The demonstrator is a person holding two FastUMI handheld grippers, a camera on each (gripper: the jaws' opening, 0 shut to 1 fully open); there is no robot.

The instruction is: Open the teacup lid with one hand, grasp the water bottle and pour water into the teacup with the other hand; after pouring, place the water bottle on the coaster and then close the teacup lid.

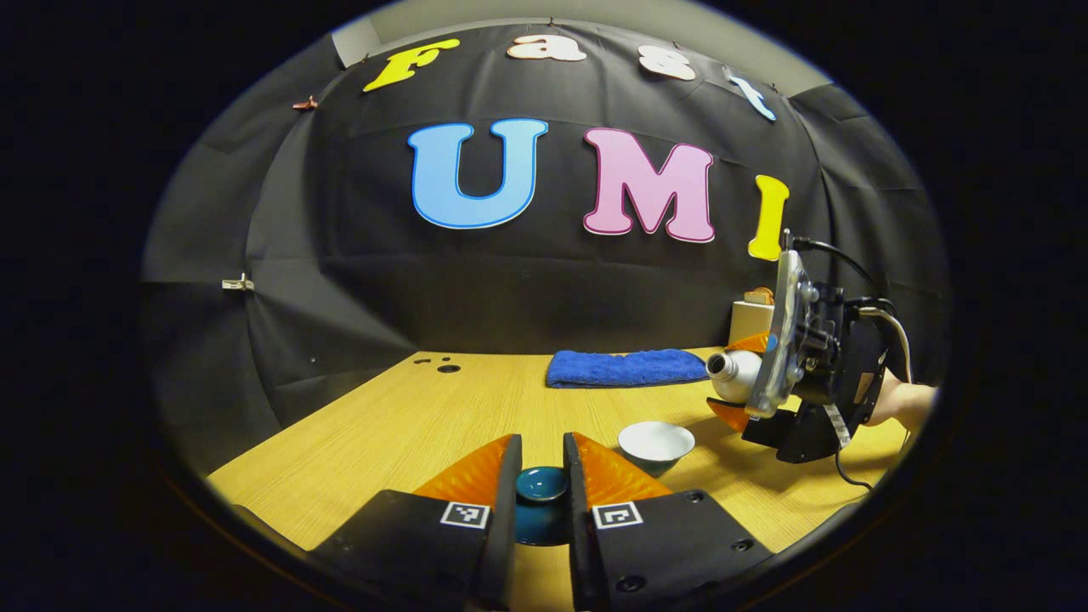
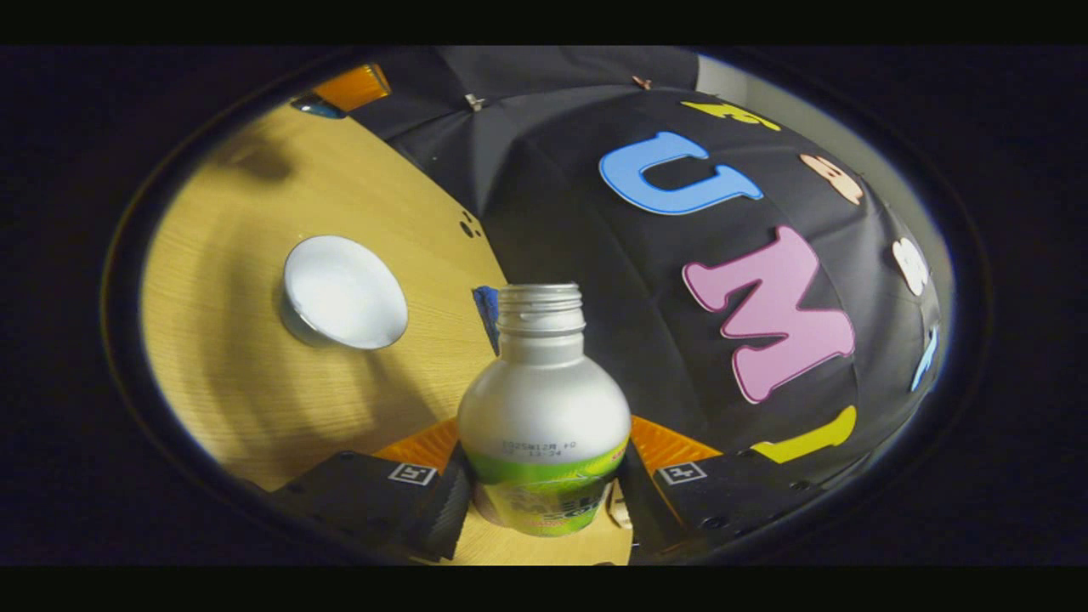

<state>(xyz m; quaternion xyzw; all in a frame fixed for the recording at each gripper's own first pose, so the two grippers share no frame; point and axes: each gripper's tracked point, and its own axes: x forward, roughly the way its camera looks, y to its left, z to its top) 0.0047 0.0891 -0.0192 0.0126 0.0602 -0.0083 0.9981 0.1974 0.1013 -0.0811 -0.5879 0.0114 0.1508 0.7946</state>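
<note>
1. While we looked along the left claw [image 1: 542,463], we saw its two fingers closed on the dark teal teacup lid [image 1: 541,484], held just above the wooden table [image 1: 408,425].
2. We found the teacup [image 1: 655,445] uncovered on the table, just right of that claw, its white inside showing.
3. We saw the right claw [image 1: 738,378] farther right, above and beside the teacup, carried by a hand [image 1: 905,398] at the edge of the left gripper view.
4. We saw that claw clamped on the water bottle [image 2: 544,408], one finger pressing each side of its labelled body.
5. We noted the bottle was tipped on its side in the left gripper view, its uncapped mouth pointing left, above the table and near the teacup.
6. We saw a folded blue towel [image 1: 626,367] lying at the far side of the table, well behind the teacup.
7. We could not tell whether any water was running.
</note>
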